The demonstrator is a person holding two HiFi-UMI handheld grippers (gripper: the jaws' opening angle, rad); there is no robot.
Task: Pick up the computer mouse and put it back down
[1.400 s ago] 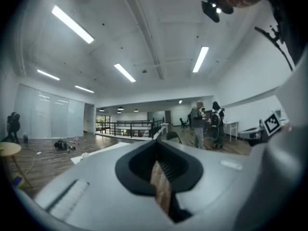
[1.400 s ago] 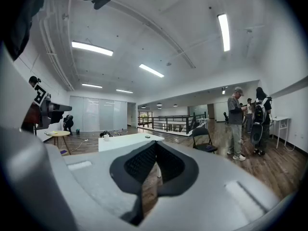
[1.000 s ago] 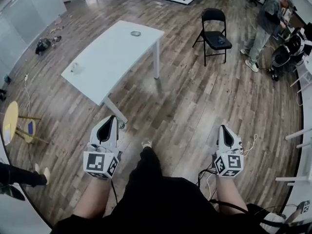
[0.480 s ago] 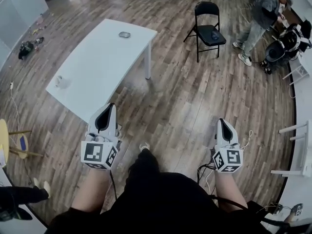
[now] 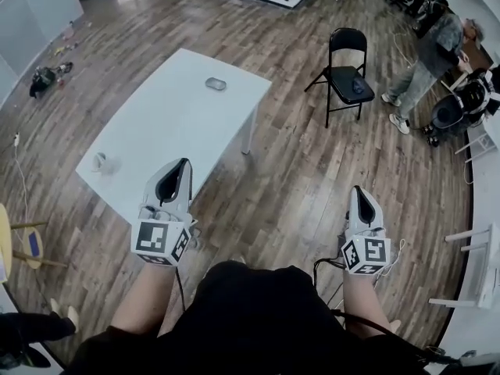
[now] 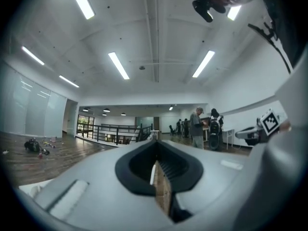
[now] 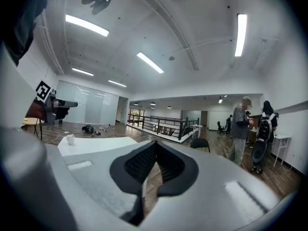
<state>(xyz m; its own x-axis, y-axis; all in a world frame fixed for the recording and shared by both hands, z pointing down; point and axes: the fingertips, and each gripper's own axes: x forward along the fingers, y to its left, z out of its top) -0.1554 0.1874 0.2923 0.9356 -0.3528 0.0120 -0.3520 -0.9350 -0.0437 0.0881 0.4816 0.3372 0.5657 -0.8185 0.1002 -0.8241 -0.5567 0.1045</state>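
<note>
Noted left gripper (image 5: 183,165) and right gripper (image 5: 358,191) closed on nothing; computer mouse (image 5: 216,84) at far end of white table (image 5: 172,123).

White table (image 5: 176,123) — computer mouse (image 5: 216,84) near its far edge, a white cup (image 5: 99,162) at the near corner

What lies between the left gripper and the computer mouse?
In the head view, only bare white table lies between left gripper and mouse.

I get bright, even light from ceiling strips (image 6: 119,65), sharp focus mid-frame, with strong fisheye bending and dark corners.
</note>
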